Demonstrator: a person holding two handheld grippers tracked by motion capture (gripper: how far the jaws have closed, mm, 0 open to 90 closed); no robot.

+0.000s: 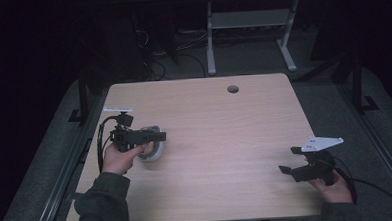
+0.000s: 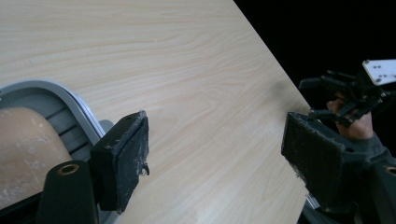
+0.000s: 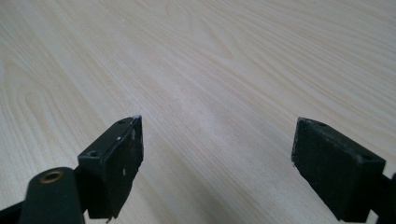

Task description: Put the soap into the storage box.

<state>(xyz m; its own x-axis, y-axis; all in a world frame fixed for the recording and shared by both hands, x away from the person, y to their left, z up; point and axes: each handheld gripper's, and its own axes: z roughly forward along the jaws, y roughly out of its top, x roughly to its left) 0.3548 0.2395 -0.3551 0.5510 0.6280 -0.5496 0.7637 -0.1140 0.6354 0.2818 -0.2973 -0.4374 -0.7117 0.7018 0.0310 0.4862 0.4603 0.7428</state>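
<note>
A grey round object [image 1: 155, 151] lies on the wooden table [image 1: 225, 139] near its left side. In the left gripper view its grey rim [image 2: 42, 91] curves around a tan inner part [image 2: 23, 144], just behind the left jaw. My left gripper [image 1: 161, 137] hovers over that object, pointing right; its jaws [image 2: 215, 126] stand wide apart, with bare wood between them. My right gripper [image 1: 287, 159] is held near the table's front right corner, pointing left. It is open [image 3: 217, 123], nothing between its pads, and it appears far off as the right gripper [image 2: 308, 99].
A round cable hole [image 1: 232, 89] sits near the table's far edge. Behind the table stands a white desk frame [image 1: 211, 45] with cables on the floor. Metal rails run along both sides of the table.
</note>
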